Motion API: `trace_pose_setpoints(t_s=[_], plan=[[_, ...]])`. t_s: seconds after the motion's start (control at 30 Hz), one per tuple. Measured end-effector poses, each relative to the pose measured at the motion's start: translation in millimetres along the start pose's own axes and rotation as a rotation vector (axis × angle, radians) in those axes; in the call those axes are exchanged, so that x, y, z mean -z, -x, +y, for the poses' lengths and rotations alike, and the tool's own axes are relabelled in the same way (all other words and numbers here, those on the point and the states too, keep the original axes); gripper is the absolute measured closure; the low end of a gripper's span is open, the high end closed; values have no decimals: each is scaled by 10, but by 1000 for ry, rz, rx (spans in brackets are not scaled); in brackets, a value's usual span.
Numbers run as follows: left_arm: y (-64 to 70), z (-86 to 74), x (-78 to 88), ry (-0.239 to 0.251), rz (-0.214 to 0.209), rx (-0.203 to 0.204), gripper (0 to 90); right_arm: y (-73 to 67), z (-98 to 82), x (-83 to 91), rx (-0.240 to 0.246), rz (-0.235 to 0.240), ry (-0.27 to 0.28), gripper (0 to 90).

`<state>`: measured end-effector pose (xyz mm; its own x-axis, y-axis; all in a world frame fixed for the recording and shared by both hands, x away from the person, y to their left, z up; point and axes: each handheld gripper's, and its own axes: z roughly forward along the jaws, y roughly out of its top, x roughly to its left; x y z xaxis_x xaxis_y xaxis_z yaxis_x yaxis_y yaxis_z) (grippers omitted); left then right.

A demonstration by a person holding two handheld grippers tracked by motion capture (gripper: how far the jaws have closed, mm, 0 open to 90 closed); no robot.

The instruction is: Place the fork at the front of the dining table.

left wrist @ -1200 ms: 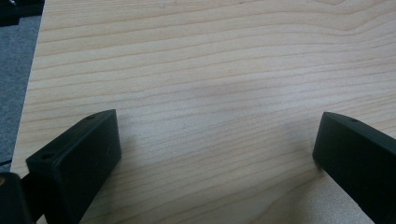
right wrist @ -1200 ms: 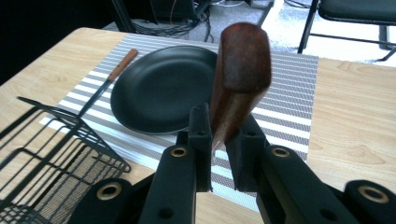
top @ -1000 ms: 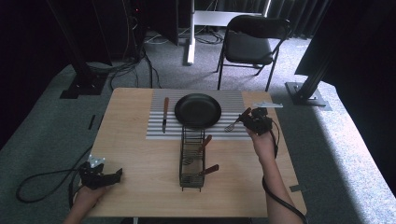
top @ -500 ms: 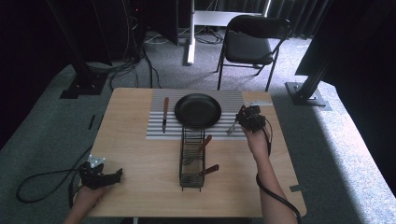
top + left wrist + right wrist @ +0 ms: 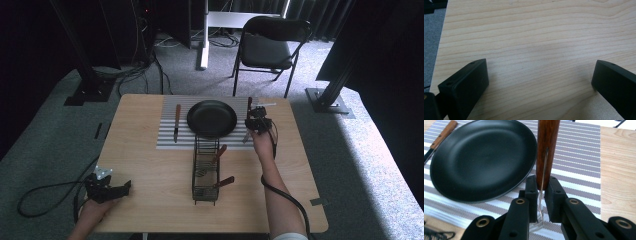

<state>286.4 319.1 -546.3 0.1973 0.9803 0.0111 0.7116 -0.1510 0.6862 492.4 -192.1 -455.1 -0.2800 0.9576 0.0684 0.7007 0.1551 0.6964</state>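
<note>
The right gripper (image 5: 541,195) is clamping its jaws on one fork (image 5: 546,152) by its wooden handle, the tines pointing down toward the striped mat (image 5: 579,157), just beside the one black plate (image 5: 481,160). One knife (image 5: 176,121) is lying on the mat left of the plate. A wire rack (image 5: 206,170) is holding two wooden-handled utensils. The right forearm is reaching forward across the table (image 5: 150,170). The left gripper (image 5: 539,82) is resting with jaws wide apart at the near left corner. One chair (image 5: 267,47) is standing on grey carpet beyond.
</note>
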Motion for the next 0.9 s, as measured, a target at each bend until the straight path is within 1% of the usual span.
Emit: trace_pose_setpoints(t_s=[0.1,0.13,0.17,0.2,0.23,0.27,0.4,0.43,0.47,0.5,0.53,0.57,0.6,0.7,0.77,0.8,0.9], plan=[[0,0,0,0,0,0,8,-6,63,-71,-18,-10,-19,810],[0,0,0,0,0,0,7,6,89,-105,-36,-15,-26,810],[0,0,0,0,0,0,8,6,89,-105,-36,-15,-26,810],[0,0,0,0,0,0,8,16,103,-126,-52,-16,-31,810],[0,0,0,0,0,0,8,40,137,-193,-73,-22,-40,809],[0,0,0,0,0,0,8,51,159,-235,-81,-27,-47,809],[0,-1,0,0,0,0,8,69,184,-296,-100,-31,-56,809],[0,-1,0,0,0,0,7,120,210,-395,-158,-26,-68,809],[0,-1,0,0,0,0,8,145,219,-435,-190,-23,-75,809],[0,-1,0,0,0,0,8,161,230,-477,-204,-24,-83,809],[0,-1,0,0,0,0,8,165,249,-516,-206,-30,-98,809],[0,-1,0,0,0,0,8,165,249,-516,-206,-30,-98,809],[0,-1,0,0,0,0,7,154,292,-625,-204,-37,-135,809],[0,-1,0,1,0,0,8,155,283,-715,-213,-48,-147,809],[0,-1,0,0,0,0,8,155,283,-715,-213,-48,-147,809],[0,-1,0,1,0,0,8,167,275,-808,-217,-60,-164,808],[0,-1,0,1,0,0,8,182,257,-901,-224,-63,-192,808]])
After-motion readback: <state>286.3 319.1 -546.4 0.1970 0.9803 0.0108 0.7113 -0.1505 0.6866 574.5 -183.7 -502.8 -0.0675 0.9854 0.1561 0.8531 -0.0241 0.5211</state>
